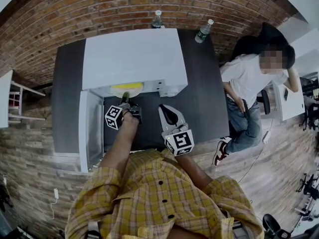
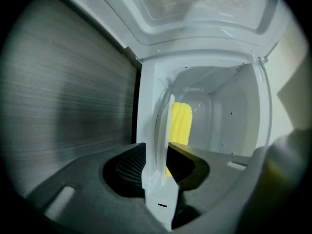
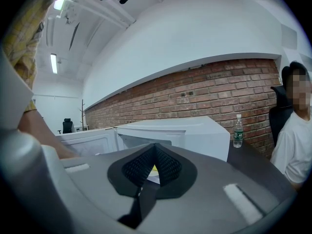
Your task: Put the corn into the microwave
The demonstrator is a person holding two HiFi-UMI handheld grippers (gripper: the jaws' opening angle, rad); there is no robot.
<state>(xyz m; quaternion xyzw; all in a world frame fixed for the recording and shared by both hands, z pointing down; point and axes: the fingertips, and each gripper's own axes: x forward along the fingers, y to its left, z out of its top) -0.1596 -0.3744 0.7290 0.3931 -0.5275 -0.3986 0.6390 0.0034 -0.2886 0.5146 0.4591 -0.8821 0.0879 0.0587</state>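
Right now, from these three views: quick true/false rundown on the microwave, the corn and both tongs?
1. The microwave has its door shut. False: the door stands open.
2. The corn lies on a white plate. True.
3. The right tongs hold the corn. False: they are shut on nothing, held back from the microwave.
4. The plate's rim stands between the left tongs. True.
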